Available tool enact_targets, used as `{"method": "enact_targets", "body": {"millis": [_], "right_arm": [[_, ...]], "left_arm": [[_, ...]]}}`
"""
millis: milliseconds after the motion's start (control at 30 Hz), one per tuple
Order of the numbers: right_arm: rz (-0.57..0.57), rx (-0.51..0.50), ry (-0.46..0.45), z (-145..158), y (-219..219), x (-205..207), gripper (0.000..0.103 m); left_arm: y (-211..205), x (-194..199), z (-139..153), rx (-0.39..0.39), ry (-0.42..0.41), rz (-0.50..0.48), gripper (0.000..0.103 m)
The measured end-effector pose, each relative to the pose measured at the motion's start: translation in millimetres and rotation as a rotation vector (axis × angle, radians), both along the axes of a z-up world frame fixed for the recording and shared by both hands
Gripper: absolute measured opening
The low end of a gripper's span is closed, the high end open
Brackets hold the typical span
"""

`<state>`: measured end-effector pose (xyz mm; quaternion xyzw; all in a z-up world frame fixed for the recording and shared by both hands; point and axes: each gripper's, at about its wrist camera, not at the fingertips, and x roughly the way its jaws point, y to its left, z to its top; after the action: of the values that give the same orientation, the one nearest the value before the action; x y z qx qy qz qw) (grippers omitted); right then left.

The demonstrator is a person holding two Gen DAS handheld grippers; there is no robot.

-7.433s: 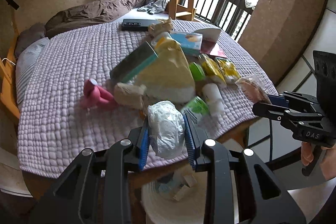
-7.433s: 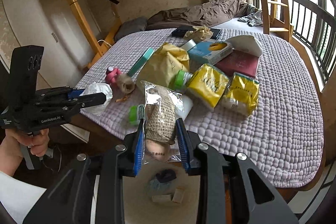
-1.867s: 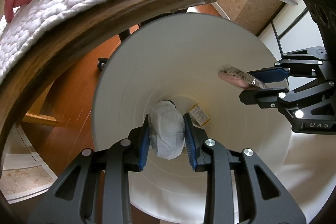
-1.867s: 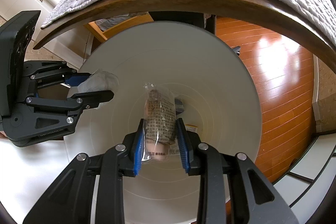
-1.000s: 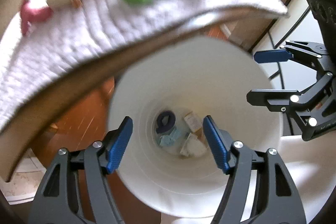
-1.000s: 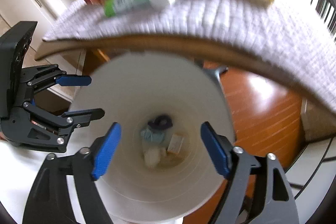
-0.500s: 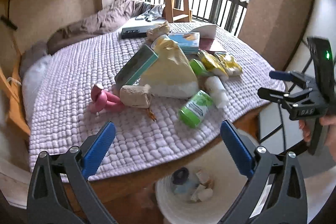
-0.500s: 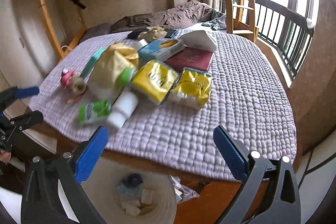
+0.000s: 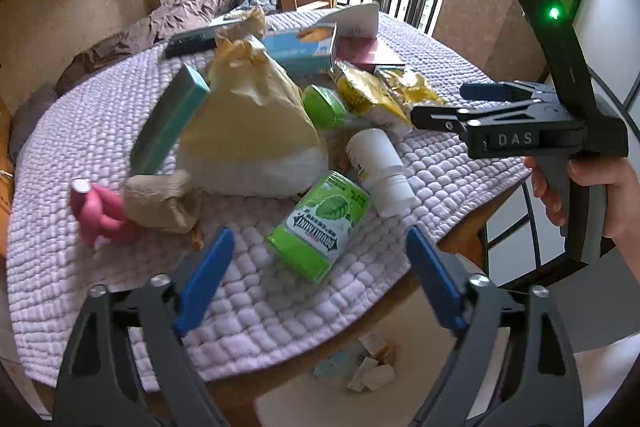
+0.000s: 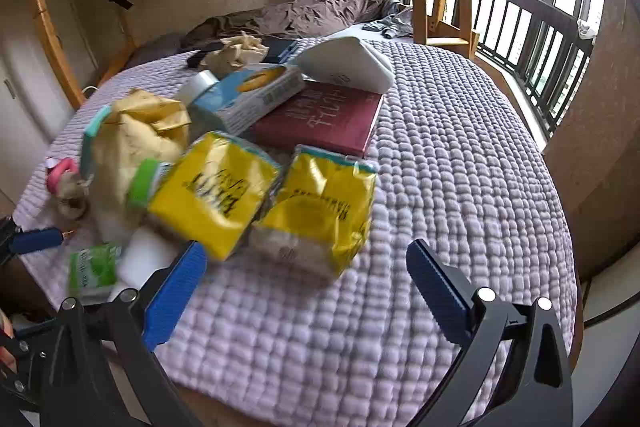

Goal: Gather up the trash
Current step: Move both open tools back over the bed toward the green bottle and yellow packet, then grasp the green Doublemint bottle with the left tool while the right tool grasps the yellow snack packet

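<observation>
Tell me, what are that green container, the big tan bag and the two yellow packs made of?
The green container looks like plastic or coated card with a glossy printed label; which one is unclear. The tan bag appears to be matte paper, judging by its sharp crumpled creases. The two yellow packs look like thin shiny plastic film, wrinkled and reflective.
</observation>
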<state>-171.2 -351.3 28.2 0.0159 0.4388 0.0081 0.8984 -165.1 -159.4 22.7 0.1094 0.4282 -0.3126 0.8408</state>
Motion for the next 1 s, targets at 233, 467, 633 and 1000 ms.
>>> {"method": "enact_targets", "body": {"millis": [233, 467, 633, 1000], "right_arm": [[-0.014, 0.051, 0.014, -8.1, -10.6, 24.8, 0.099], [0.011, 0.075, 0.022, -9.7, -11.7, 39.6, 0.092], [-0.01, 0.082, 0.049, -12.8, -21.4, 40.8, 0.079], [0.009, -0.01, 0.056, -16.3, -2.6, 46.5, 0.074]], "left_arm": [[-11.1, 6.8, -11.8, 0.014, 0.026, -0.014, 0.058], [-15.2, 4.1, -9.1, 0.041, 0.001, -0.059, 0.056], [-15.7, 2.7, -8.0, 0.05, -0.008, -0.072, 0.054], [-28.6, 9.8, -8.3, 0.08, -0.024, -0.102, 0.056]]}}
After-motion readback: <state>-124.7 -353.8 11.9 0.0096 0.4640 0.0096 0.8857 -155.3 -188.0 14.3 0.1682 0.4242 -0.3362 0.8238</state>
